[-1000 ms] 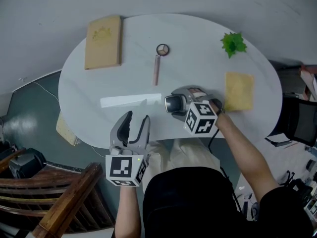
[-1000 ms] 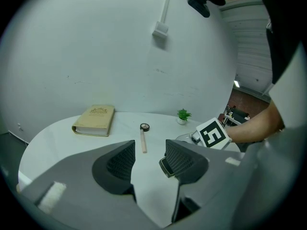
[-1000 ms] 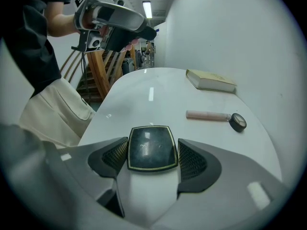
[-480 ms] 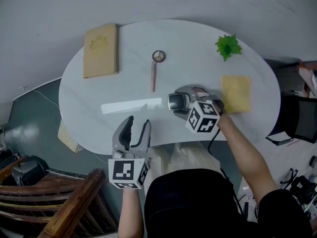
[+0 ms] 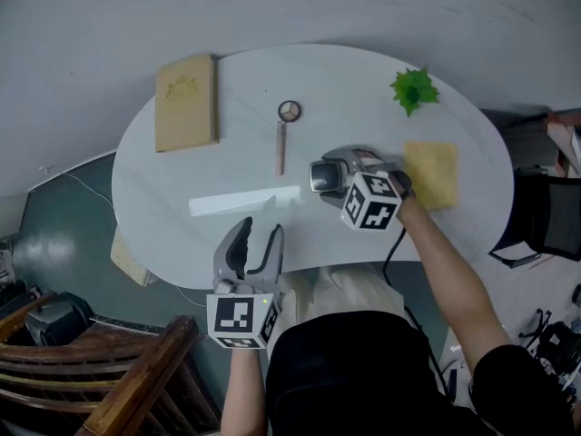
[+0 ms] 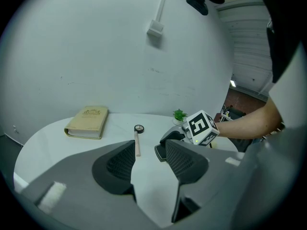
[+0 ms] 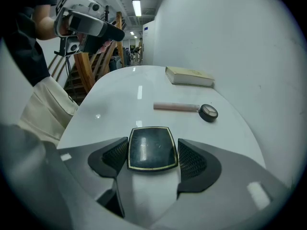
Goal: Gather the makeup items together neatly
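A black square compact (image 7: 150,147) with gold trim sits between the pads of my right gripper (image 7: 151,158), which is shut on it just above the white table (image 5: 182,175). Beyond it lie a pink stick (image 7: 175,107) and a small round pot (image 7: 208,112), end to end. In the head view the stick (image 5: 280,148) and pot (image 5: 289,111) are left of and beyond the held compact (image 5: 322,176). My left gripper (image 5: 258,231) hangs open and empty at the table's near edge.
A tan book (image 5: 186,103) lies at the table's far left. A small green plant (image 5: 413,89) stands at the far right, with a yellow cloth (image 5: 431,174) nearer, beside my right hand. A wooden chair (image 5: 118,380) stands on the floor at lower left.
My right gripper has carried the compact a little farther onto the table, nearer the pink stick. The left gripper has stayed open at the near edge.
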Demonstrator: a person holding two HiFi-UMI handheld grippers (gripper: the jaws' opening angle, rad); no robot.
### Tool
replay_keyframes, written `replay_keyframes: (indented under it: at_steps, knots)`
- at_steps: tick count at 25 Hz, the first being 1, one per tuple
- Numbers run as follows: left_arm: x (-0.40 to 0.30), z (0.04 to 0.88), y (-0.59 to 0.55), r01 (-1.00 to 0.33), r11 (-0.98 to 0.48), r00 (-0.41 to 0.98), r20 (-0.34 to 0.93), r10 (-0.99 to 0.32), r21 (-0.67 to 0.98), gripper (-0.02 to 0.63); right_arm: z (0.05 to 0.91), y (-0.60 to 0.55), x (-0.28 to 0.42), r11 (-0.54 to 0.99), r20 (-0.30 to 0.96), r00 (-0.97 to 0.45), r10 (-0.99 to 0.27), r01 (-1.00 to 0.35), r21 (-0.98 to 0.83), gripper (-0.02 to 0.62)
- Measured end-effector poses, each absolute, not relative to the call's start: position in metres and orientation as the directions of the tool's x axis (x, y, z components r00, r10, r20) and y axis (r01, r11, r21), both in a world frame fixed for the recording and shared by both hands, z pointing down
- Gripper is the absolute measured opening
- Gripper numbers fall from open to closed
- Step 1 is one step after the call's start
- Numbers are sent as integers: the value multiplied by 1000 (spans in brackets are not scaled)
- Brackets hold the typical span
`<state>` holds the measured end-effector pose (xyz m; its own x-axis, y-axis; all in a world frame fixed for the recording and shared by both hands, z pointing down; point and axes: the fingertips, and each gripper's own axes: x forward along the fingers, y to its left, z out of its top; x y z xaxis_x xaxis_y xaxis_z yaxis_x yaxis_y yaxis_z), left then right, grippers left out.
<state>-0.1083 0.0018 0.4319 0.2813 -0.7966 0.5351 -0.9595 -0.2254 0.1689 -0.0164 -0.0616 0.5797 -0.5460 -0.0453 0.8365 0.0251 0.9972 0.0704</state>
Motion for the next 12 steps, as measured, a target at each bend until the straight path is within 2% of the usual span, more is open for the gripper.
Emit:
replay_keyframes:
  at_steps: [12]
  knots:
    - [-112, 431, 5, -963, -211, 269, 534, -802, 169, 196, 582, -80, -24, 998, 831, -556, -12, 49, 47, 333]
